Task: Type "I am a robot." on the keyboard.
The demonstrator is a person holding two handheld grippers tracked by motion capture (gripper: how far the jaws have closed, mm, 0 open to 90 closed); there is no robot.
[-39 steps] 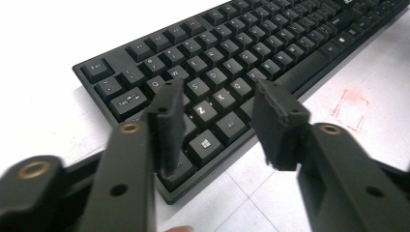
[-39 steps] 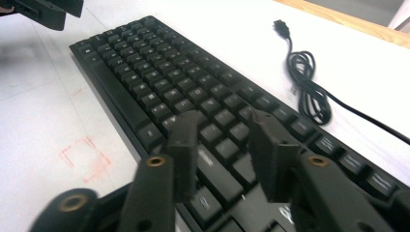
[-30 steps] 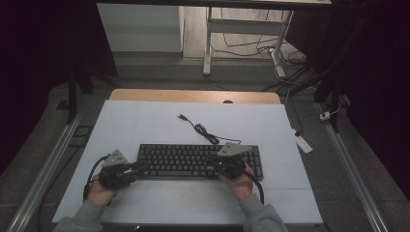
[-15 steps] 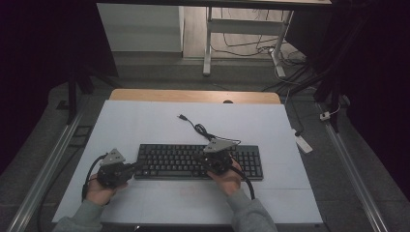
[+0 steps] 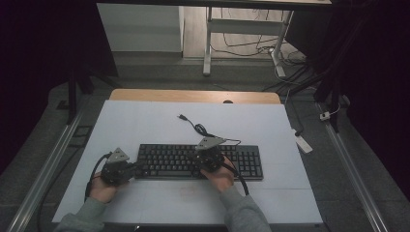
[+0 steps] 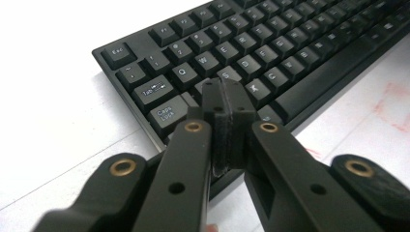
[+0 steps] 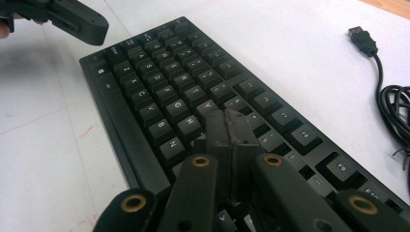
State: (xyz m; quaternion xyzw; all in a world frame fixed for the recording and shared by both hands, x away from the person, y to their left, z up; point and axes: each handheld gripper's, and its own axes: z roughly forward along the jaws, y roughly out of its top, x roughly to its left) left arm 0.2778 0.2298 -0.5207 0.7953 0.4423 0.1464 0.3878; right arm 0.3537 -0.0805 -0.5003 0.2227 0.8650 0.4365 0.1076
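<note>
A black keyboard [image 5: 200, 161] lies across the white table mat, its cable and USB plug [image 5: 182, 117] trailing toward the far side. My left gripper [image 5: 137, 167] is at the keyboard's left end, shut with nothing between its jaws; in the left gripper view its tips [image 6: 225, 92] hover over the keys near A and S of the keyboard [image 6: 270, 53]. My right gripper [image 5: 202, 157] is over the keyboard's middle, shut and empty; in the right gripper view its tips [image 7: 231, 121] sit above the keys near J and K of the keyboard [image 7: 183, 92], with the cable [image 7: 394, 111] at the right.
A white mat [image 5: 145, 125] covers the table, with a wooden edge [image 5: 193, 95] at the far side. A faint red stain [image 5: 186, 192] marks the mat in front of the keyboard. A white power strip [image 5: 302, 143] lies off the table's right edge. The left gripper's body [image 7: 72, 19] shows at the upper left of the right gripper view.
My right gripper has moved left along the keyboard, from near its right part to its middle. The left gripper has stayed at the keyboard's left end.
</note>
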